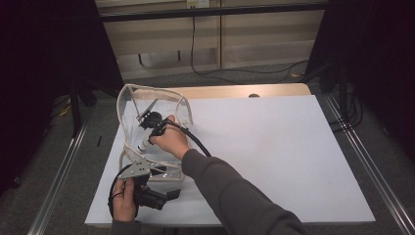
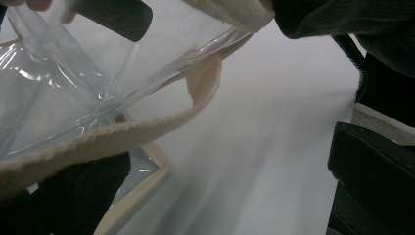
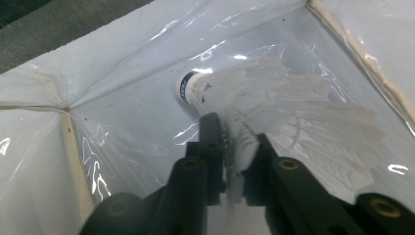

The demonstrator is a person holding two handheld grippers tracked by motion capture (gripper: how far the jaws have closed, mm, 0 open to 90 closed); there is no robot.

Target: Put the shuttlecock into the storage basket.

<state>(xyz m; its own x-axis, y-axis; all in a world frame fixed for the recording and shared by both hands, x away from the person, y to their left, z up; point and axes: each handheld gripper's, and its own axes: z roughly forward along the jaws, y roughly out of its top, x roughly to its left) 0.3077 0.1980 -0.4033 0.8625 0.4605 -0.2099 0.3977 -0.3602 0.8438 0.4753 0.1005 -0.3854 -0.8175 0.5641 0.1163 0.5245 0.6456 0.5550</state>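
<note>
Inside a clear plastic tote bag (image 3: 122,103), a white feathered shuttlecock (image 3: 274,103) lies nearly on the bottom panel, its blue-banded cork nose pointing into the far corner. The right tongs (image 3: 235,147) pinch the edge of its feather skirt between nearly closed jaws. Feather-light and brittle, the skirt would likely crush under a hard squeeze; the firm cork nose looks the safer place to grip. Nearer the person, the left tongs (image 1: 147,172) sit at the bag's cream webbing handle (image 2: 147,125); whether they clamp it cannot be told. The bag rests on the white counter (image 1: 274,147).
</note>
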